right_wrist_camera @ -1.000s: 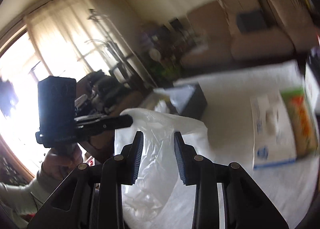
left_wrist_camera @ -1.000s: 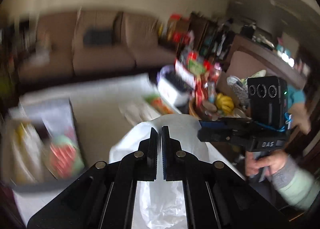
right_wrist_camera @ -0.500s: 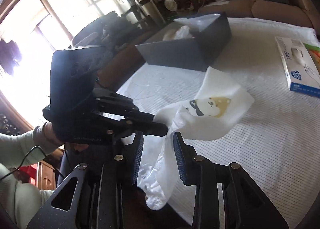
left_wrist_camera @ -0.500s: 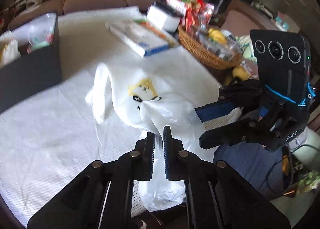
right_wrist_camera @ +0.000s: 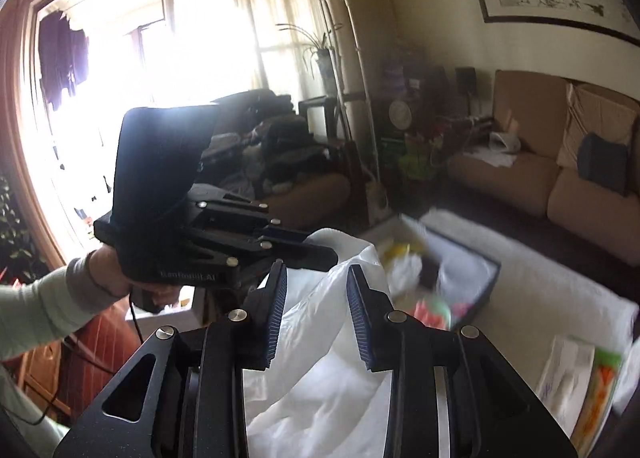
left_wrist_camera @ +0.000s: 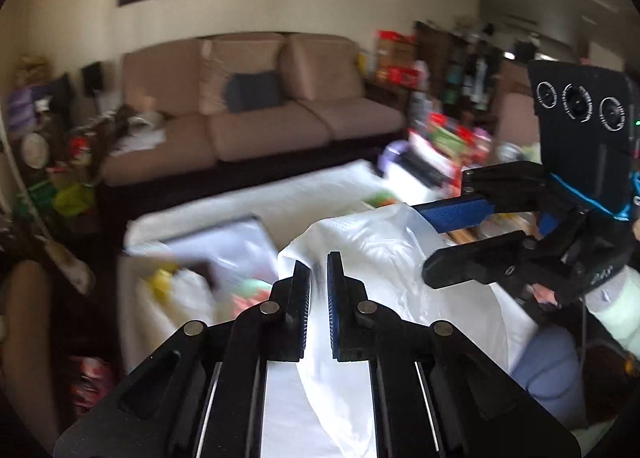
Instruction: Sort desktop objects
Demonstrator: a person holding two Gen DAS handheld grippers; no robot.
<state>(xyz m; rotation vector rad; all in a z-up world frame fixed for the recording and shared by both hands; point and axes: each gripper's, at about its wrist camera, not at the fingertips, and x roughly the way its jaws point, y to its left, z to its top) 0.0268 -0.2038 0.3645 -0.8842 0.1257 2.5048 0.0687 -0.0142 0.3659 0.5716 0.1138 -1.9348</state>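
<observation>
A thin white plastic bag (left_wrist_camera: 384, 258) hangs in the air above the table. My left gripper (left_wrist_camera: 318, 270) is shut on a fold at the bag's upper edge. The right gripper (left_wrist_camera: 420, 242) comes in from the right. Its blue-padded upper finger (left_wrist_camera: 452, 214) carries the bag's top corner. In the right wrist view the bag (right_wrist_camera: 320, 358) fills the gap between the right gripper's (right_wrist_camera: 316, 278) parted fingers, and the pads do not press on it. The left gripper (right_wrist_camera: 320, 248) meets the bag just beyond those fingertips, with a hand and pale sleeve behind it.
A dark open box (left_wrist_camera: 224, 254) holding several packets and a white bag sits on the white-clothed table (left_wrist_camera: 280, 194) beyond the bag. A tissue box (right_wrist_camera: 568, 374) lies at the right. A brown sofa (left_wrist_camera: 280, 126) stands behind the table.
Half a second ago the bag lay partly on the table with its dog print showing. Both grippers have since risen and tilted up, and the bag now hangs clear of the table near the dark box.
</observation>
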